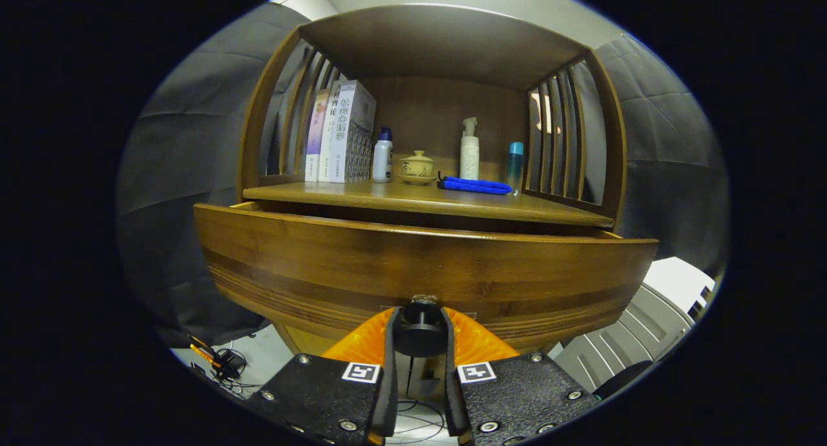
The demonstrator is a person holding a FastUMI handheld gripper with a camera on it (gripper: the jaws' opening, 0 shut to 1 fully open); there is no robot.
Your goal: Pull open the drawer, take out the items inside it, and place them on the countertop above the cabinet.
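A wooden cabinet fills the view, with its drawer front [413, 265] pulled out toward me, a dark gap showing between it and the countertop [413, 200] above. The drawer's small dark knob [421, 329] sits low on the front. My gripper [421, 333] is shut on the knob, one finger pressing on each side. The drawer's inside is hidden behind its front panel. On the countertop lie a blue folded item [475, 186], a small lidded ceramic pot [417, 167], a white pump bottle [470, 150], a white bottle with a blue cap [382, 155], a slim teal bottle [515, 161] and several books [342, 132].
Slatted side walls [559, 136] and a top shelf enclose the countertop space. A white and grey plastic unit [652, 317] stands to the right below the drawer. Cables and a small dark device [223, 362] lie on the floor at the lower left.
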